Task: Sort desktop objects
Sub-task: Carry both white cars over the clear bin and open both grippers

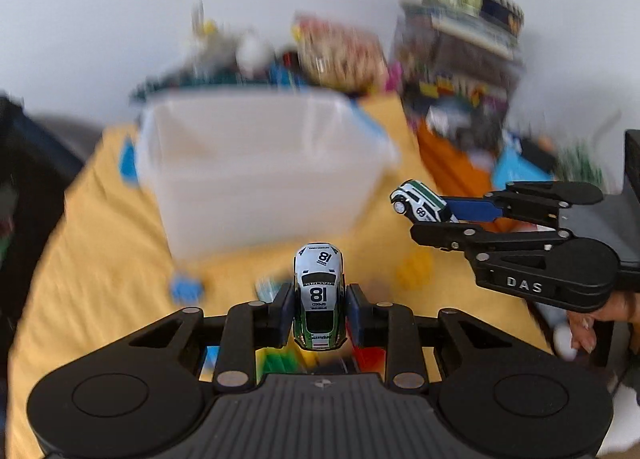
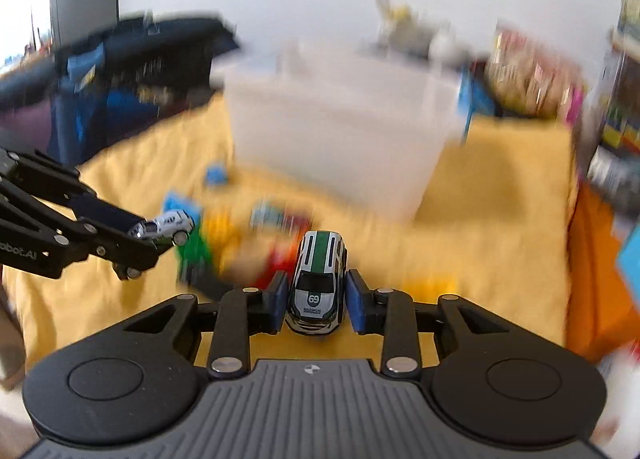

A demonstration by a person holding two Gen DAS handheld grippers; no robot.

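Clearly, from the left wrist, my left tool [image 1: 319, 309] pinches car 18 [image 1: 319, 301] by its flanks, clear of the yellow desk [image 1: 100, 243], nose toward the translucent bin [image 1: 256, 171]. From the right wrist, my right tool [image 2: 317, 301] pinches car 69 [image 2: 318, 283] likewise, so both probably drop together.

The toy car numbered 18 [image 1: 319, 301] is white with green side stripes and black numerals. The toy car numbered 69 [image 2: 318, 286] is white with a broad green roof stripe. At 12 o'clock from it a translucent white bin [image 2: 340, 127] stands on a yellow cloth [image 2: 500, 195].
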